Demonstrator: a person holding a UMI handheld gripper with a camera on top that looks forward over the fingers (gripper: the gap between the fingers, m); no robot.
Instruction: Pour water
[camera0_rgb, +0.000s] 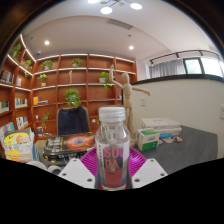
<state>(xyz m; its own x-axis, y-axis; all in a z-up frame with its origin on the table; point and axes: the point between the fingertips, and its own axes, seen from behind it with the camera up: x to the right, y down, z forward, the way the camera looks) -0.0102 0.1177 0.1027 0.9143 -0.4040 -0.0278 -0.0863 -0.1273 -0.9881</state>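
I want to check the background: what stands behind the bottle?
Behind the bottle, held in the tool, a wooden mannequin and shelves with plants show. What lies directly behind it is hidden.

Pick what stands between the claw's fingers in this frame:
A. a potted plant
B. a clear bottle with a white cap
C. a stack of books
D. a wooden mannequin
B: the bottle, clear with a white cap, stands upright between the pink pads of the claw; the mannequin stands far beyond it.
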